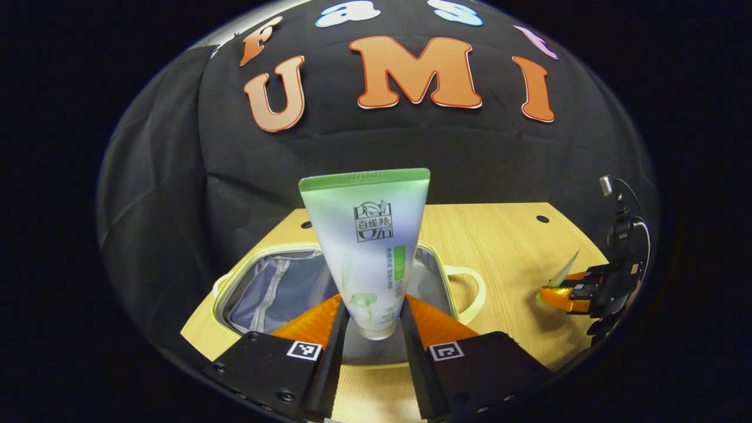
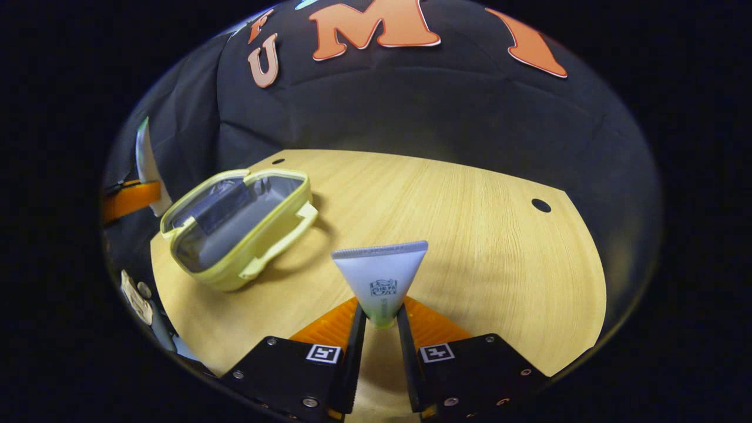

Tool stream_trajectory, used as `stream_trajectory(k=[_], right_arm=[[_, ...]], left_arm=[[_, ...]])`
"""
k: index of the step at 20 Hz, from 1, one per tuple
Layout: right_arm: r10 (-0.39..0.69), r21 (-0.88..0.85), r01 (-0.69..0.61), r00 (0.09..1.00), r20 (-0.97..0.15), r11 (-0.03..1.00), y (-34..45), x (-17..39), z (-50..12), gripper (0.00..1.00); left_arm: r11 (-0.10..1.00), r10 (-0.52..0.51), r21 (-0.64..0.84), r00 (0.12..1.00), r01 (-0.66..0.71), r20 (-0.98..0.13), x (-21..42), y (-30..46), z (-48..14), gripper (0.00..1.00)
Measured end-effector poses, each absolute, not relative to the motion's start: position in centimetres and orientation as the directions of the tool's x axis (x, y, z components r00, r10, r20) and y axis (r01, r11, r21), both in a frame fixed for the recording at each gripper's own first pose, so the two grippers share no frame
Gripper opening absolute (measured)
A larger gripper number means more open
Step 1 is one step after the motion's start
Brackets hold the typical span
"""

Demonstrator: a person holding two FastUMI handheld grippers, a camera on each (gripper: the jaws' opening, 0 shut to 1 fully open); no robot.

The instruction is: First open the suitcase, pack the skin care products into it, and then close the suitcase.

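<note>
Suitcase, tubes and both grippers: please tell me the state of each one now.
Suitcase: open, lying on the table, inside looks empty.
Large tube: upright, crimped end up, held above the suitcase.
Small tube: upright, crimped end up, held over the table.
Left gripper: shut on the large tube.
Right gripper: shut on the small tube.

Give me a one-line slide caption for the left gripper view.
Left gripper holds a green-capped tube upright above the open suitcase on the wooden table.
</note>
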State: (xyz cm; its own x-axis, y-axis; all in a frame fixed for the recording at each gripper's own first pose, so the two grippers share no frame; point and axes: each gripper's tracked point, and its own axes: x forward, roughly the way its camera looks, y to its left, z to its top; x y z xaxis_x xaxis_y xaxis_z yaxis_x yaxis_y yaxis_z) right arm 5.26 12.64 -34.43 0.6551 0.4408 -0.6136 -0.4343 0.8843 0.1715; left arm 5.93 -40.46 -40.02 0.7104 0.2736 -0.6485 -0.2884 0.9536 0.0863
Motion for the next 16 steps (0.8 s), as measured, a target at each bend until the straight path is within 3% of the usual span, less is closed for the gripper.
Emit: stream_trajectory(k=[9,16], right_arm=[[0.402,0.167,-0.386,0.681,-0.611,0.907,18.5,3.9,-29.2,0.35],[0.413,0.181,-0.39,0.672,-0.614,0.903,24.5,3.3,-27.0,0.35]], left_arm=[[0.988,0.101,-0.002,0.652,-0.155,-0.752,7.0,-35.7,-46.0,0.52],[0.994,-0.052,-0.093,0.531,-0.051,-0.846,7.2,-34.9,-51.7,0.52]])
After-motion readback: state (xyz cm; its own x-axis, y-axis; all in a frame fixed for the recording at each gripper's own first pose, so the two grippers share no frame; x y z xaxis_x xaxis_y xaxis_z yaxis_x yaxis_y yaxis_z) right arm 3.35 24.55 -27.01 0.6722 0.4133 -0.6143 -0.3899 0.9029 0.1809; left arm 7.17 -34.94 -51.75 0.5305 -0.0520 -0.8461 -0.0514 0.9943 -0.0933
